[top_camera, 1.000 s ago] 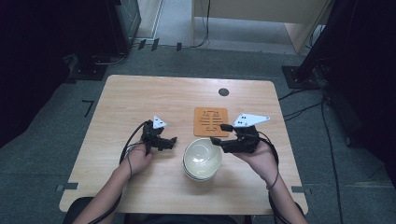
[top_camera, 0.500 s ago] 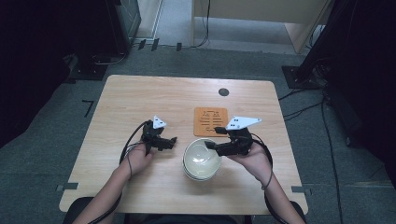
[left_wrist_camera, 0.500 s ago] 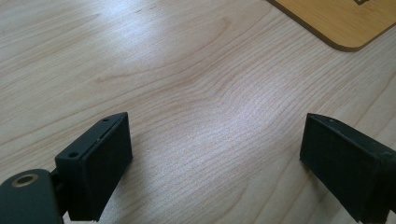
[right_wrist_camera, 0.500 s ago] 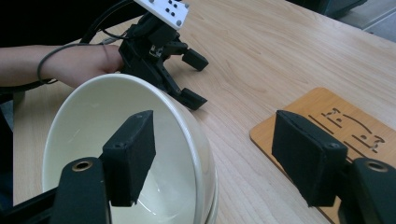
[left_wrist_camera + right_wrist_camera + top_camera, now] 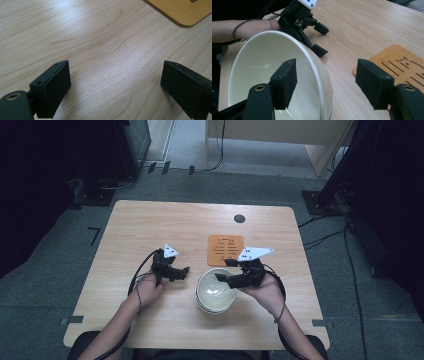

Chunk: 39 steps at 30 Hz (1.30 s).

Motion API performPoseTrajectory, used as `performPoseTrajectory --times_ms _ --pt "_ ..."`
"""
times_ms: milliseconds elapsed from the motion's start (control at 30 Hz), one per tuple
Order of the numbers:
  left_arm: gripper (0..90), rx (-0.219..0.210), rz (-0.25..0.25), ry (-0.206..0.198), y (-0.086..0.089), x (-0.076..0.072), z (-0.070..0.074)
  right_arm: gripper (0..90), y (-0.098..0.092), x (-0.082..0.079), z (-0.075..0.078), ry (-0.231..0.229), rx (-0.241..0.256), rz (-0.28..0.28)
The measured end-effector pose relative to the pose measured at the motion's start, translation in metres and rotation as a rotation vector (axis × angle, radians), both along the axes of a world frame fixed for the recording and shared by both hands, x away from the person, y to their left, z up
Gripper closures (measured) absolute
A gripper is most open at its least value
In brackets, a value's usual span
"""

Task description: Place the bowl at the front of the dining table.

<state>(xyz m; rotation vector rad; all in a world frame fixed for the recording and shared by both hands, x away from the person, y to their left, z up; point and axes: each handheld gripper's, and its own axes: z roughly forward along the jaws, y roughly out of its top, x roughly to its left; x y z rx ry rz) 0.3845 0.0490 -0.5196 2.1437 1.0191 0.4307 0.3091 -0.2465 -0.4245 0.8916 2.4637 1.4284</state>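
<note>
A stack of cream bowls sits near the table's front edge, between my hands. My right gripper is open at the stack's right rim. In the right gripper view it straddles the top bowl: one jaw hangs inside, the other outside over the table. My left gripper rests open just left of the bowls, holding nothing. In its own view the left gripper stands over bare wood. It also appears beyond the bowl as the left gripper.
An orange slotted wooden mat lies just behind the bowls, its corner visible as the mat and the mat. A small black disc sits near the table's far edge. Cables trail from both grippers.
My right gripper has moved left and down to the bowls, and its jaws now straddle the top bowl's rim. The left gripper has stayed put.
</note>
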Motion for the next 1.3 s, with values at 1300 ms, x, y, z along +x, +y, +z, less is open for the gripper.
performPoseTrajectory --times_ms 1300 --pt "8.8 -0.001 0.000 -0.001 0.000 0.000 0.000 50.6 0.022 0.006 -0.023 0.046 -0.002 0.038"
